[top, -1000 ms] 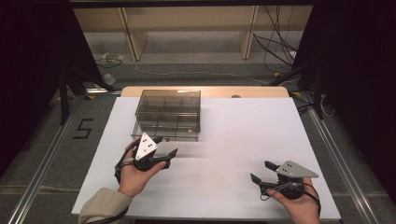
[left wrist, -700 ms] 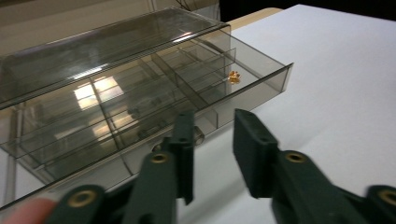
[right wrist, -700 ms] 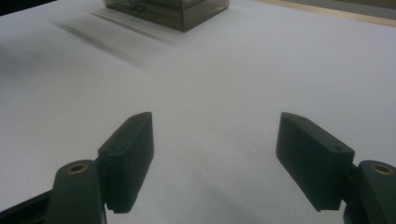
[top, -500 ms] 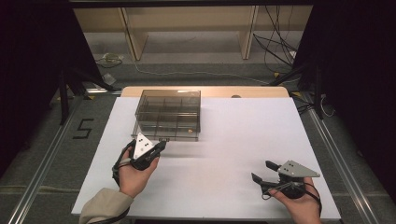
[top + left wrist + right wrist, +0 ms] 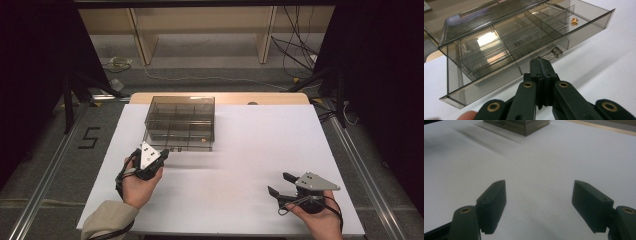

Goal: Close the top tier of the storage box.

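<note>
A smoky see-through compartment box (image 5: 180, 122) stands at the table's back left with its lid down. In the left gripper view the box (image 5: 506, 42) has dividers, a small knob (image 5: 556, 51) on its front wall and a tiny orange piece (image 5: 574, 21) in a far compartment. My left gripper (image 5: 163, 153) sits just in front of the box's front left corner. Its jaws are shut with nothing visible between them, and the tips (image 5: 541, 61) are close to the front wall. My right gripper (image 5: 277, 183) rests at the near right, open (image 5: 539, 205) over bare white surface.
White sheet (image 5: 250, 150) covers the table, with a wooden strip (image 5: 270, 98) showing along the back edge. Beyond it are floor cables (image 5: 295, 50) and wooden furniture legs (image 5: 142, 40). A "5" marker (image 5: 88, 137) is taped on the floor at left.
My left gripper has moved forward and turned toward the box's front, its jaws now shut. The right gripper has hardly moved.
</note>
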Motion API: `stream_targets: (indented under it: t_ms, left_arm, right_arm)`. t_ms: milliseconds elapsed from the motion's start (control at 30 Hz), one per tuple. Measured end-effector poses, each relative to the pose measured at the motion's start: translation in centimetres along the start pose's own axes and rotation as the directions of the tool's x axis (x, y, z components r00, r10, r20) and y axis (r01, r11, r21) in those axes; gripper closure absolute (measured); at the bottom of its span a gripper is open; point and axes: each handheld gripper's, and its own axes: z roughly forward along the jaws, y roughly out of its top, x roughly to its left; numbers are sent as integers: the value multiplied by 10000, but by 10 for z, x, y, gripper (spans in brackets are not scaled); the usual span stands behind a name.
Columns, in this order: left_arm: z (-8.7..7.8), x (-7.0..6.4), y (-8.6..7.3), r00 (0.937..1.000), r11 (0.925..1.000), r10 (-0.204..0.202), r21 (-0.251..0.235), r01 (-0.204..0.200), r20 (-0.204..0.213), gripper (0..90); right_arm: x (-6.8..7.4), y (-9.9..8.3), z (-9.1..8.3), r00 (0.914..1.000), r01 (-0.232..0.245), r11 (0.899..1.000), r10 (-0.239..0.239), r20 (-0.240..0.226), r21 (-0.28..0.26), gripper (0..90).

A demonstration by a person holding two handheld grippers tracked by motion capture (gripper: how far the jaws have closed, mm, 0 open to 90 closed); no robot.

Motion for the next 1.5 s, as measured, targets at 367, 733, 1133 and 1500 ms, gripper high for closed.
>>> stream_targets:
  t_ms: [367, 733, 1133, 1500]
  left_arm:
    - [9, 3, -1, 9984, 9984, 548, 109, -547, -111, 898]
    - [14, 2, -2, 9970, 9969, 773, 156, -773, -24, 898]
    - [18, 1, 1, 9965, 9965, 830, 89, -829, -91, 898]
    - [23, 4, 2, 9973, 9973, 725, -64, -726, -107, 899]
  right_arm:
    - [-1, -1, -1, 10000, -53, 10000, 53, 3, -23, 284]
    - [-1, -1, 0, 10000, -25, 10000, 25, -3, -21, 284]
    - [-1, -1, 0, 10000, -25, 10000, 25, 7, -33, 285]
    - [-1, -1, 0, 10000, -48, 10000, 48, 3, -43, 285]
